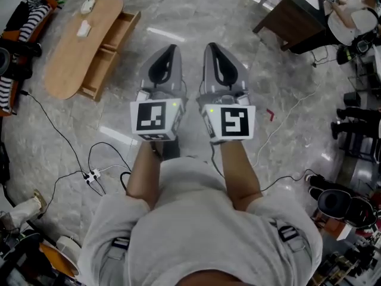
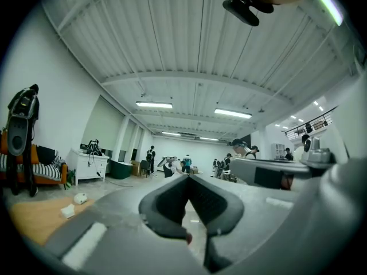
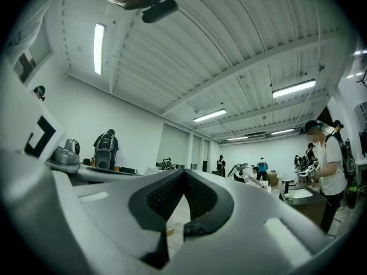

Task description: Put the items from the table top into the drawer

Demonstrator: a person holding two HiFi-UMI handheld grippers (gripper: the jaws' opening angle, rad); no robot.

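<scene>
Two grippers at the head view's centre, left gripper [image 1: 171,51] and right gripper [image 1: 212,47], each have their jaws pressed together on nothing. At upper left, a rounded white item [image 1: 87,5] and a flat white item [image 1: 84,28] lie on the wooden table [image 1: 62,70], whose drawer [image 1: 119,31] stands pulled out. Best practice is to close in first and spread the jaws only above an item. No legible writing shows, only the square markers [image 1: 151,117].

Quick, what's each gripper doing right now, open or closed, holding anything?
Left gripper: closed, holding nothing.
Right gripper: closed, holding nothing.
</scene>
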